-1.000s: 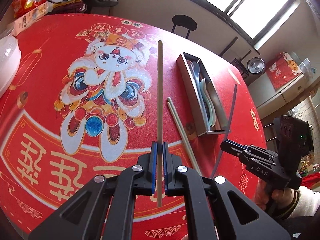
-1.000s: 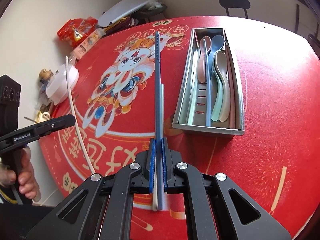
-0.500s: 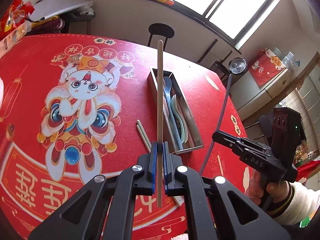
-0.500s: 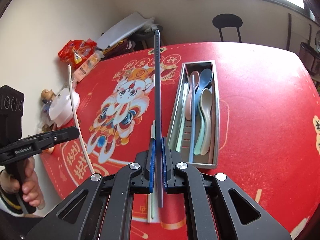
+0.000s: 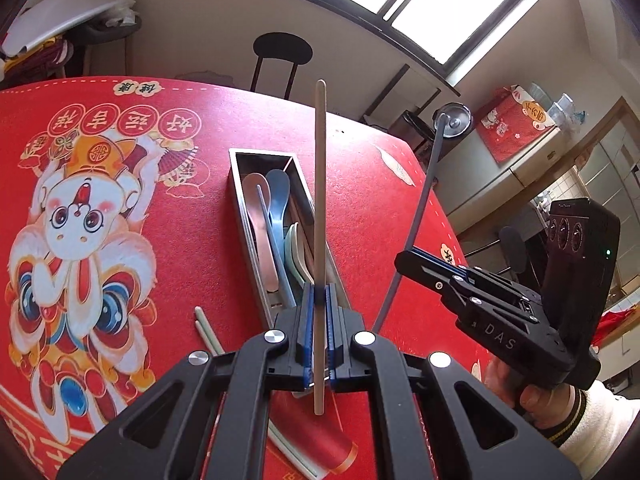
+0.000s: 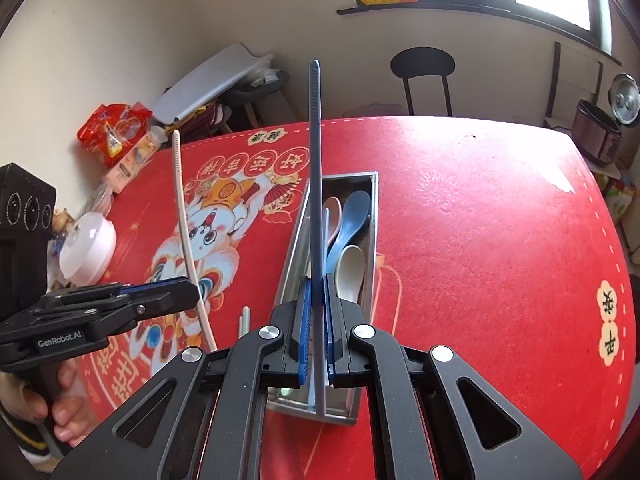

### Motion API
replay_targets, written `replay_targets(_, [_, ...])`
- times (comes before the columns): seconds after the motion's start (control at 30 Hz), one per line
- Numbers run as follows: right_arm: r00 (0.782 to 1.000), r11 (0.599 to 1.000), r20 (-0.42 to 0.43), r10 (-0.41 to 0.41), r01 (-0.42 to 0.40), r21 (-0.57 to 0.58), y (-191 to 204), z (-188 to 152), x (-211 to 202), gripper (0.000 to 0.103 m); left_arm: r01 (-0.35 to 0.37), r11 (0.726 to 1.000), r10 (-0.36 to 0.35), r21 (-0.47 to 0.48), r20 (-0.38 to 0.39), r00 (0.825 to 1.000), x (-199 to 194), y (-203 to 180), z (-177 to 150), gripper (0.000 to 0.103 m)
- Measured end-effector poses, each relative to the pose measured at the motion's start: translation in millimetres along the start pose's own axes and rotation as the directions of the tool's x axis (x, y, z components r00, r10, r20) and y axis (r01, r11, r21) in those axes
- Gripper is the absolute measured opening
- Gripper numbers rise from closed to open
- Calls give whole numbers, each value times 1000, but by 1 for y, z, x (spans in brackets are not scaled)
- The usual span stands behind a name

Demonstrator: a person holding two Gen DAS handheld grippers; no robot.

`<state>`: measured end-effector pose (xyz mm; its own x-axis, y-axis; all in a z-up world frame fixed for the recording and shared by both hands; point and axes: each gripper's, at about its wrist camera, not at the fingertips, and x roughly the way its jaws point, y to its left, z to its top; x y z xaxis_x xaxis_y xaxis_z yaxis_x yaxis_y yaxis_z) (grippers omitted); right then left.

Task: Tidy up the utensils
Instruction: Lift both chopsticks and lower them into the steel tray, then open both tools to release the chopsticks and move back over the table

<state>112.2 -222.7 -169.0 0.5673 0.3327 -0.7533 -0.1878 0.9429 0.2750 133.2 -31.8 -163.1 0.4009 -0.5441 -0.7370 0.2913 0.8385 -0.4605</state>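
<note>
My left gripper point(image 5: 319, 290) is shut on a beige chopstick point(image 5: 320, 184) that stands up along its fingers, over the near end of a steel utensil tray point(image 5: 242, 216). The tray holds pink, blue and pale green spoons point(image 5: 278, 196). My right gripper point(image 6: 316, 280) is shut on a blue-grey chopstick point(image 6: 315, 152), also above the near end of the tray point(image 6: 374, 232). Each gripper shows in the other's view: the right one point(image 5: 402, 259) to the right of the tray, the left one point(image 6: 191, 291) to its left. Two pale green chopsticks point(image 5: 208, 330) lie on the red cloth beside the tray.
A white lidded bowl point(image 6: 88, 250) and snack packs point(image 6: 114, 132) sit at the table's far left. A black chair point(image 6: 422, 66) stands behind the table, a rice cooker point(image 6: 600, 136) beyond its right edge. Red cloth lies bare to the right of the tray.
Both grippers have moved toward the tray and risen a little, each still gripping its chopstick. The tray now lies right under both pairs of fingertips; the green chopsticks have slipped to the left.
</note>
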Motion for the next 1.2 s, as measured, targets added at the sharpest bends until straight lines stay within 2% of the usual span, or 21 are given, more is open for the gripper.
replay_targets(0.27, [998, 1000, -58, -20, 20, -13, -5, 4, 30, 6, 6, 1000, -5, 4, -56, 998, 40, 4, 16, 5])
replay_targets(0.53, [990, 999, -131, -41, 41, -4, -15, -4, 57, 6, -27, 1000, 26, -5, -108, 994, 72, 19, 18, 5])
replay_targets(0.83, [989, 999, -143, -36, 37, 6, -17, -6, 65, 6, -25, 999, 21, -47, -92, 996, 77, 25, 30, 5])
replay_targets(1.07, [987, 999, -154, -47, 48, 9, -18, -6, 72, 6, -71, 996, 62, -46, -160, 985, 96, 29, 21, 3])
replay_targets(1.2, [984, 998, -168, -65, 69, 16, -17, -5, 78, 7, -89, 995, 81, -45, -162, 984, 95, 31, 20, 3])
